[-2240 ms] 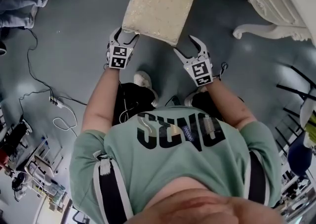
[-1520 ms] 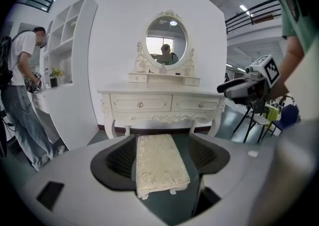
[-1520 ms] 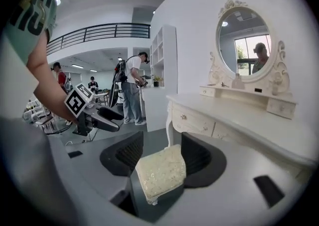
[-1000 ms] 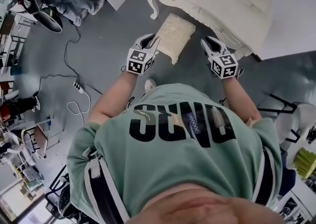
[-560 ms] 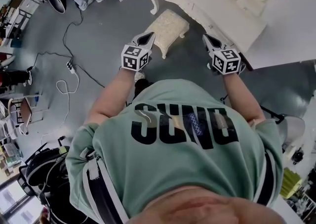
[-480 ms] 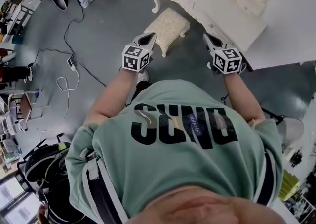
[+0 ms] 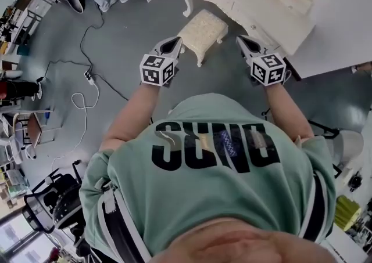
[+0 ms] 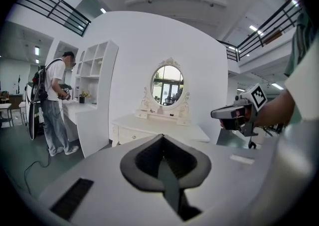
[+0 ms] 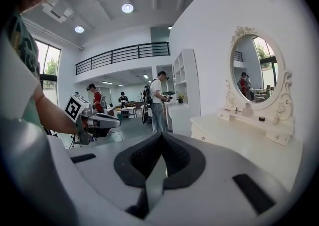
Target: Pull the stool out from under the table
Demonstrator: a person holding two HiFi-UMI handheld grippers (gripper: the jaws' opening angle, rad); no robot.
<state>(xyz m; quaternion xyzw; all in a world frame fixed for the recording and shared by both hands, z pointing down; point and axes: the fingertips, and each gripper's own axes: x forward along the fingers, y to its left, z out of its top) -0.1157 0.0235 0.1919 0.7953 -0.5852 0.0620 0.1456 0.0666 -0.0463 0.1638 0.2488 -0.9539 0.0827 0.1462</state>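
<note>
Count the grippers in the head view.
2. Left gripper left of the stool, right gripper right of it by the table; both shut, empty. None likely hidden.

left gripper (image 7: 172, 43): no longer at the near corner of the stool (image 7: 203, 28); it is lifted clear, and its jaws, open before, are closed and empty.
right gripper (image 7: 242, 40): pulled away from the stool's edge and raised; its wide-open jaws are now shut on nothing.
person: up from the low crouch, so the stool sits farther below.
table (image 7: 273, 21): much more of it shows.
</note>
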